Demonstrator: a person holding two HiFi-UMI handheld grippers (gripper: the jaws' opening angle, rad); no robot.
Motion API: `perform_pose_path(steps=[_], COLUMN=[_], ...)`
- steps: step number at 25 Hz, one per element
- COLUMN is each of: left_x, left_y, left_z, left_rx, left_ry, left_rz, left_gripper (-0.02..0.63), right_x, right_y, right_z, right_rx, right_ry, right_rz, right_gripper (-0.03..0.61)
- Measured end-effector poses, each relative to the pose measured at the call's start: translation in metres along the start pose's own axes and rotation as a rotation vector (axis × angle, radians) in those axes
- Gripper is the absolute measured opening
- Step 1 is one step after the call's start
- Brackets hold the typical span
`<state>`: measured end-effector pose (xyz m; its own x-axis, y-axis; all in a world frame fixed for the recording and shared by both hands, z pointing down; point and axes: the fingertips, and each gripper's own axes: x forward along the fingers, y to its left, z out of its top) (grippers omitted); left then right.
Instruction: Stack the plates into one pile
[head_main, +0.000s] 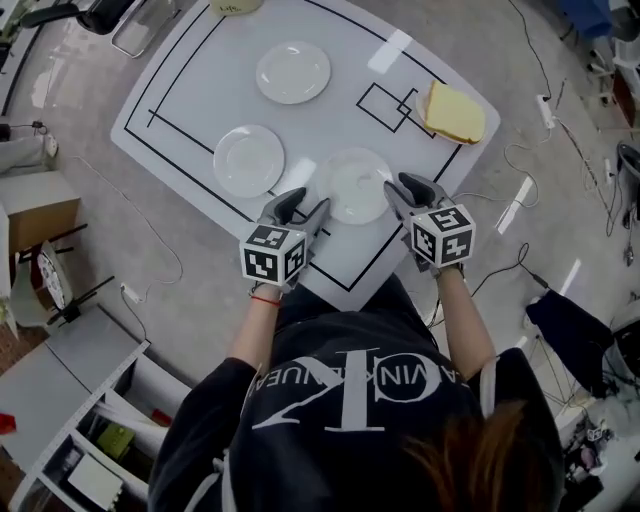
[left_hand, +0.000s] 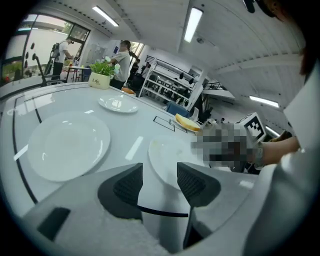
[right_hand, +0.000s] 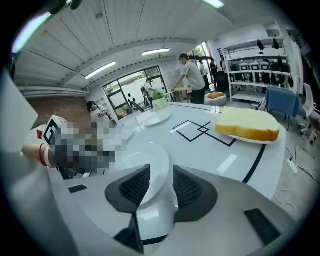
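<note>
Looking down from the head view, I find three white plates lying apart on the white table (head_main: 190, 95), so no pile is begun yet. The nearest plate (head_main: 355, 185) lies flat at the table's near edge, and I have one gripper on each side of it. I judge this is the plate to be lifted first, because it is the closest one.

The left gripper (head_main: 305, 208) has its jaws wide apart and holds nothing. In its own view the plate's rim lies just ahead of the pads, a little toward the right one, and does not touch them. The right gripper (head_main: 402, 190) also stands open. In its view the opposite rim of the same plate shows in the gap between its pads, but they do not press on it.

Both grippers point down at a slant, probably to come under the low rim.

The middle plate (head_main: 249, 160) lies near, to the left, and seems a good base for the pile. The far plate (head_main: 293, 72) is well apart. A yellow slab (head_main: 455, 112), a sponge or bread, lies at the right corner, outside the work.
</note>
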<state>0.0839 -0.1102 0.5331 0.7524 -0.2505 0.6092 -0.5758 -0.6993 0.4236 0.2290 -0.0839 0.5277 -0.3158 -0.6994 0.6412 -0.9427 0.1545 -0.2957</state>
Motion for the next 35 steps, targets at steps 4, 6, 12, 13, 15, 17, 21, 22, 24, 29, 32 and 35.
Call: perform_pose_path(steps=[4, 6, 12, 13, 15, 17, 21, 22, 24, 29, 32, 35], left_x=[0.008, 0.012, 0.018, 0.019, 0.016, 0.010, -0.008, -0.015, -0.029, -0.063, -0.078, -0.091], left_y=[-0.007, -0.011, -0.012, -0.011, -0.007, -0.003, 0.005, 0.009, 0.019, 0.049, 0.072, 0.099], left_z=[-0.009, -0.013, -0.013, -0.013, -0.016, -0.018, -0.011, -0.009, -0.006, -0.003, 0.001, 0.008], left_rx=[-0.040, -0.072, -0.149, -0.176, -0.238, -0.268, -0.287, -0.292, -0.306, -0.355, -0.374, -0.397], left_ry=[0.016, 0.024, -0.002, -0.012, -0.033, -0.052, -0.112, -0.129, -0.165, -0.218, -0.217, -0.220], left_rz=[0.061, 0.081, 0.178, 0.193, 0.238, 0.276, 0.334, 0.355, 0.392, 0.446, 0.460, 0.471], left_gripper=[0.237, 0.241, 0.240, 0.206, 0.151, 0.097, 0.068, 0.064, 0.058, 0.051, 0.052, 0.054], right_x=[0.008, 0.010, 0.018, 0.019, 0.019, 0.017, 0.020, 0.023, 0.029, 0.050, 0.065, 0.086], right_y=[0.000, 0.000, 0.003, 0.003, 0.003, 0.004, 0.014, 0.020, 0.033, 0.070, 0.091, 0.110], right_z=[-0.004, -0.006, -0.013, -0.013, -0.010, -0.005, 0.007, 0.009, 0.014, 0.027, 0.043, 0.058], right_rx=[-0.013, -0.023, -0.102, -0.091, -0.064, -0.038, -0.031, -0.038, -0.055, -0.065, -0.045, -0.044], right_ry=[0.064, 0.082, 0.167, 0.166, 0.151, 0.124, 0.092, 0.090, 0.086, 0.085, 0.072, 0.067], right_rz=[0.039, 0.053, 0.051, 0.054, 0.072, 0.099, 0.142, 0.154, 0.183, 0.255, 0.287, 0.304], right_gripper=[0.145, 0.143, 0.129, 0.124, 0.105, 0.085, 0.059, 0.057, 0.054, 0.044, 0.043, 0.041])
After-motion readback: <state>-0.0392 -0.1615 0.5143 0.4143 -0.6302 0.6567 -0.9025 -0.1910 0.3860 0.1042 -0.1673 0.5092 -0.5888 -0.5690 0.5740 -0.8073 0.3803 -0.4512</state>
